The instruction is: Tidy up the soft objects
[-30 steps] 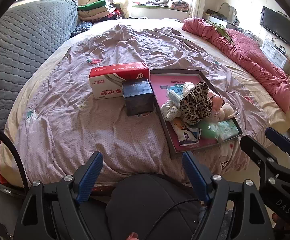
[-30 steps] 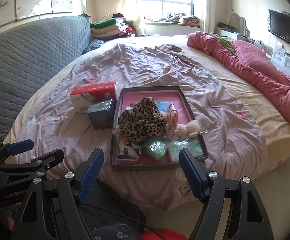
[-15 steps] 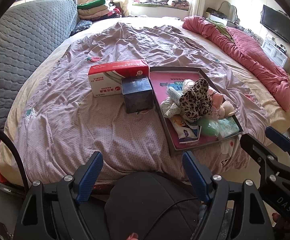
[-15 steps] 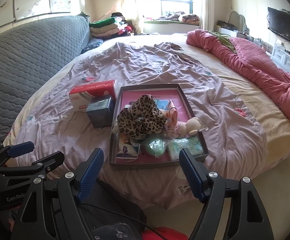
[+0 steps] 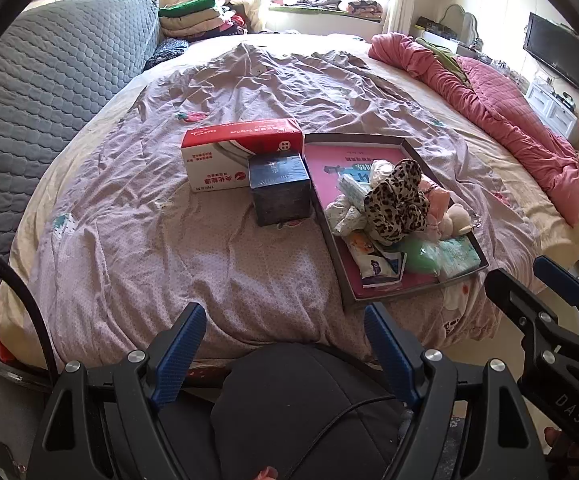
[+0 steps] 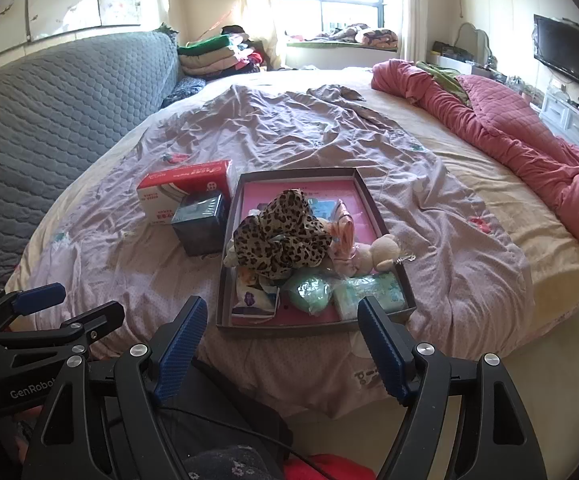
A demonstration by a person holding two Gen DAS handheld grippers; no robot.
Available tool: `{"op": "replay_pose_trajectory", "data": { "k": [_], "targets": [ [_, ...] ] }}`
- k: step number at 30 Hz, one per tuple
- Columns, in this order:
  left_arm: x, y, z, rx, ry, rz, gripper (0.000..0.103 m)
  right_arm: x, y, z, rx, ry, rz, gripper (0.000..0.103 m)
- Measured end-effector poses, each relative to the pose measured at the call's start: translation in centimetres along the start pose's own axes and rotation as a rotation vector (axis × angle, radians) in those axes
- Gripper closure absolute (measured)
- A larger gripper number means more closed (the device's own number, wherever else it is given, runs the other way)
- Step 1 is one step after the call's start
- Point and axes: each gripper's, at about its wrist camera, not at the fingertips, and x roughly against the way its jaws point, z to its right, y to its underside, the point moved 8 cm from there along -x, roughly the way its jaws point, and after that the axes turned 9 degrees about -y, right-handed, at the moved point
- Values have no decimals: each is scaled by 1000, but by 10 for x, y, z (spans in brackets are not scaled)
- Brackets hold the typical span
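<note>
A shallow dark tray [image 5: 331,236] [image 6: 227,240] with a pink floor lies on the bed near its front edge. Piled in it are a leopard-print cloth [image 5: 397,200] [image 6: 281,232], a beige plush toy [image 5: 455,216] [image 6: 381,250], a green soft ball [image 5: 419,254] [image 6: 313,292], tissue packs [image 6: 373,292] and small packets. My left gripper [image 5: 285,348] hangs open in front of the bed edge, left of the tray. My right gripper [image 6: 281,340] is open too, just short of the tray's near rim. Neither holds anything.
A red-and-white tissue box [image 5: 241,152] [image 6: 185,188] and a dark cube box [image 5: 279,188] [image 6: 201,222] stand left of the tray. A pink quilt [image 5: 509,120] lies along the right side. A grey padded headboard [image 5: 41,92] rises at the left; folded clothes [image 6: 217,54] sit behind.
</note>
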Motion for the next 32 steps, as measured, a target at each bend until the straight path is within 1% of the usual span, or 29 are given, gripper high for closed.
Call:
{"op": "replay_pose_trajectory", "data": {
  "k": [26,32],
  "targets": [
    [-3,3,-5,2,-10,-9,22,-1,0,-2,5,0,0,24],
    [-6,5,-4,9,4,-7,22,-6,1,-4,6,-5,-5,24]
  ]
}}
